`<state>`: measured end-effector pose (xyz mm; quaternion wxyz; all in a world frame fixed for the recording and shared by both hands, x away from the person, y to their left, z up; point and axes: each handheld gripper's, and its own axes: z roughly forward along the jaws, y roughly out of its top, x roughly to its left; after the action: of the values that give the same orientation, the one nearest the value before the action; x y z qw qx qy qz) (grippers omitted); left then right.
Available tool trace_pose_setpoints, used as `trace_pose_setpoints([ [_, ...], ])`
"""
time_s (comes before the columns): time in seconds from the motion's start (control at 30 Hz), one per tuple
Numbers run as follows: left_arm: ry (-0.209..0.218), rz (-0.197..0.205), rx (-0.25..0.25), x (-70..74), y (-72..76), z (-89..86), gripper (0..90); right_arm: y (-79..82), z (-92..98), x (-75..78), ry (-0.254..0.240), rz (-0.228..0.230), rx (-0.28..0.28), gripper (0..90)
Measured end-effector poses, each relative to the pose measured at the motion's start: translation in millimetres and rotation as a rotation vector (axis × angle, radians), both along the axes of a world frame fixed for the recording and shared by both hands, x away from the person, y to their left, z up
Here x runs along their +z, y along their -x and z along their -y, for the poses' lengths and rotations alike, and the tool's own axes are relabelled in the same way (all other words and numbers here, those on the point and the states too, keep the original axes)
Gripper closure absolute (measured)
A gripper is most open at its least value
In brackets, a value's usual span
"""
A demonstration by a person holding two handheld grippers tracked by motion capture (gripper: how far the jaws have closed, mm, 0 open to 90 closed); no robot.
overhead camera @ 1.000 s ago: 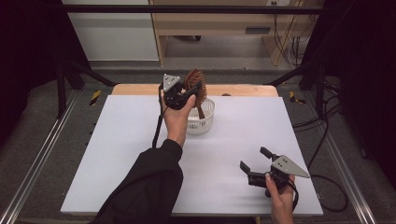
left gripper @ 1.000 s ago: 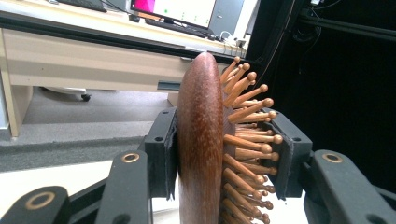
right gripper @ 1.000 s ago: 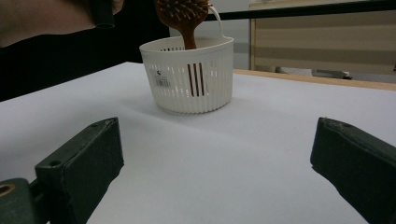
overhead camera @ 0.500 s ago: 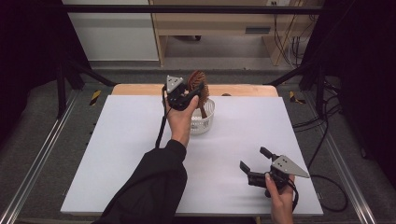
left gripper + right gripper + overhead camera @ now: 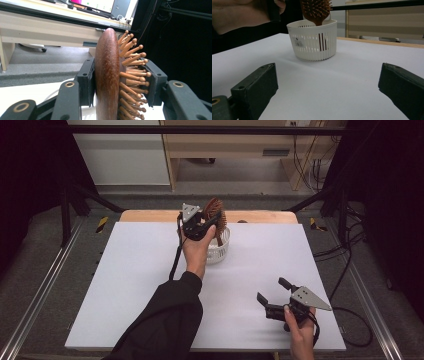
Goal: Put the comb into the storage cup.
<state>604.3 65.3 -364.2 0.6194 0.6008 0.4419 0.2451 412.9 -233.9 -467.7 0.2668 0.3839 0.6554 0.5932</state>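
Observation:
A wooden hairbrush (image 5: 215, 211) stands upright with its handle down inside a white slatted basket (image 5: 220, 251) at the back middle of the table. My left gripper (image 5: 206, 222) is shut on the brush head. In the left gripper view one pad presses the smooth back of the brush (image 5: 107, 70) and the other presses the bristle tips, left gripper (image 5: 120, 82). My right gripper (image 5: 271, 290) rests open near the front right, pointing toward the basket (image 5: 314, 42). In its own view the right gripper (image 5: 327, 87) has nothing between its jaws, and the brush (image 5: 315, 10) rises out of the basket.
A white sheet (image 5: 125, 285) covers the table, with a wooden edge (image 5: 150, 215) at the back. Metal rails (image 5: 35, 300) run along both sides. Cables (image 5: 350, 270) trail off to the right. A black sleeve (image 5: 165, 320) reaches in from the front.
The left gripper and the brush have drifted slightly to the right above the basket. The right gripper has stayed where it was.

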Motion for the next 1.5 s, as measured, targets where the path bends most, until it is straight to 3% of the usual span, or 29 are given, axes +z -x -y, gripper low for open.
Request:
trace_pose_setpoints([
  [0.57, -0.036, -0.005, -0.02, 0.5, 2.1, -9.8, 48.7, -0.1, -1.4, -0.4, 0.004, -0.002, 0.004, 3.1],
  [0.87, -0.005, -0.024, -0.012, -5.0, 2.6, -28.3, 47.9, -0.6, -3.1, -0.8, 0.004, -0.001, 0.01, 2.9],
  [1.5, -0.002, -0.043, -0.03, -11.1, 0.4, -49.2, 46.5, -1.0, -3.5, -1.2, 0.005, -0.004, 0.012, 2.9],
])
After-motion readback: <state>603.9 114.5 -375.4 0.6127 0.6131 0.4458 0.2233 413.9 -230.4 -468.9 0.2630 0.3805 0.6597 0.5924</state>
